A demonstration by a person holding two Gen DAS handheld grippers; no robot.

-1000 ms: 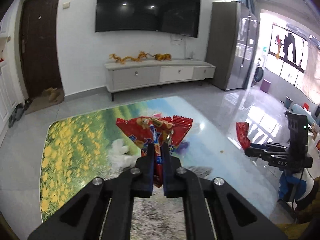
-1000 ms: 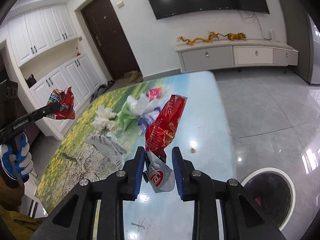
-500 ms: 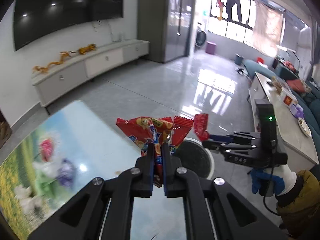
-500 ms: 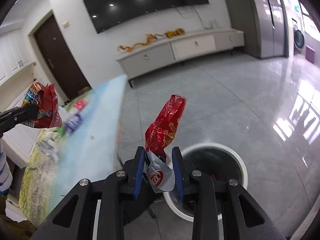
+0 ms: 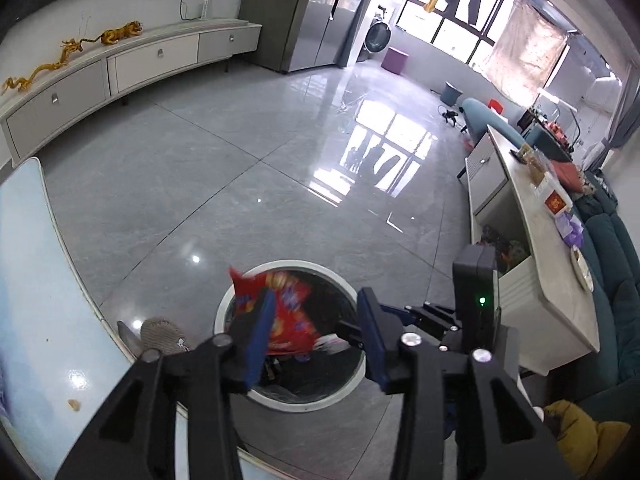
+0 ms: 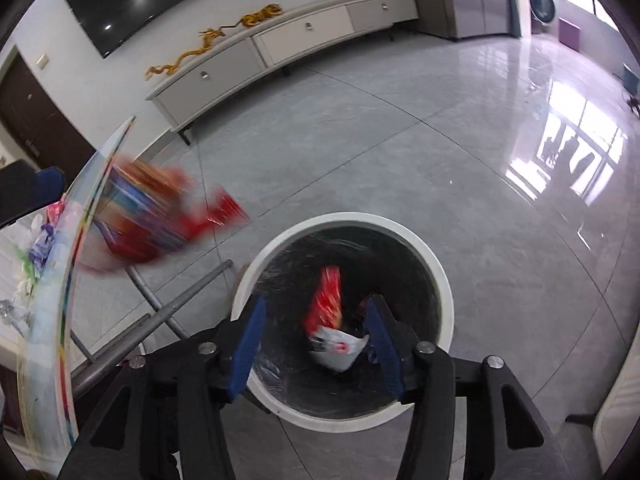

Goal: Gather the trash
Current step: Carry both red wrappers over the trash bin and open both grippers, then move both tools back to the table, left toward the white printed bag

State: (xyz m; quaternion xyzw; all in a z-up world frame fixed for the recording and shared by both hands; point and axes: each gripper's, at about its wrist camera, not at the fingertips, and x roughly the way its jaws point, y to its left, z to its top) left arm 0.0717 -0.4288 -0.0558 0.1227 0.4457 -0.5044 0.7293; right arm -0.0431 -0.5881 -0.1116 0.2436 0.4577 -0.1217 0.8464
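Note:
A round white-rimmed trash bin (image 5: 236,304) with a black liner stands on the floor beside the table; it also shows in the right wrist view (image 6: 436,264). My left gripper (image 5: 316,338) is open above it, and a red snack wrapper (image 5: 280,316) is dropping between its fingers, blurred. My right gripper (image 6: 320,348) is open over the bin, and a red and white chip bag (image 6: 330,320) is falling inside. The left gripper's wrapper (image 6: 160,216) shows blurred in the air at left in the right wrist view.
The glass table edge (image 5: 48,280) lies at the left, with more trash on the table (image 6: 36,248) and its metal legs (image 6: 168,308) near the bin. A TV console (image 5: 120,64) stands at the back. A low cabinet (image 5: 532,264) is at the right.
Both grippers have swung from the table to above the bin and opened. Both wrappers have left the jaws and are falling toward the bin.

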